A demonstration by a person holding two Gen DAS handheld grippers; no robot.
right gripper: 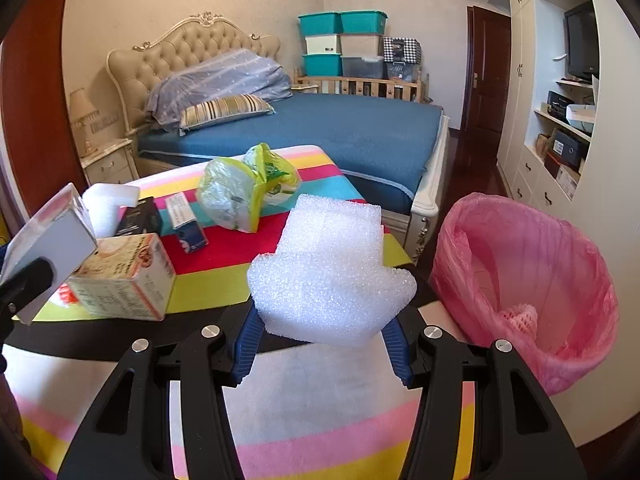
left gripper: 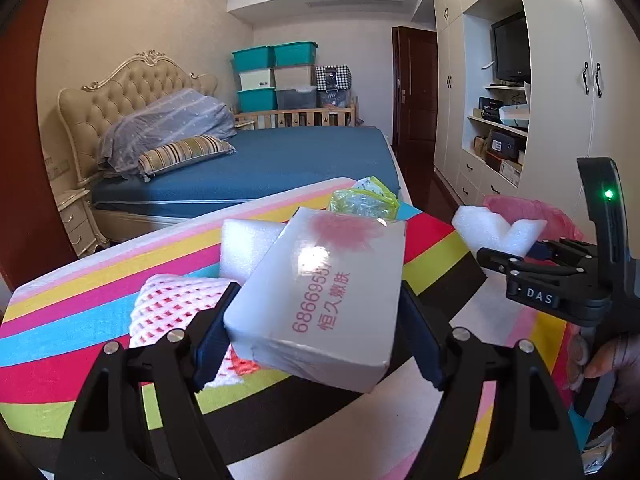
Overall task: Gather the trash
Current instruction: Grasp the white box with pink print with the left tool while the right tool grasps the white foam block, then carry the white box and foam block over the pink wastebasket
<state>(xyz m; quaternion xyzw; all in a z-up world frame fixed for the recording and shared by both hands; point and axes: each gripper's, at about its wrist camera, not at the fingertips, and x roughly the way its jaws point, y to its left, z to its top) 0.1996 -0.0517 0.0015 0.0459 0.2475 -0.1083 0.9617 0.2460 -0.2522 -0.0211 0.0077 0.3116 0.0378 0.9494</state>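
We had the left claw (left gripper: 316,320) clamped on the white box (left gripper: 320,288), the right claw (right gripper: 322,340) gripping foam (right gripper: 332,276) near the pink-lined bin (right gripper: 532,280).

A: What do the grippers look like?
B: The left gripper (left gripper: 316,320) has matte black arms, silver round screws and dark blue ribbed pads. The right gripper (right gripper: 324,344) matches; at three o'clock its body shows white "DAS" lettering and a green light.

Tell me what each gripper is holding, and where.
Left gripper: white cardboard box, by its long sides. Right gripper: white foam block, by its near end.
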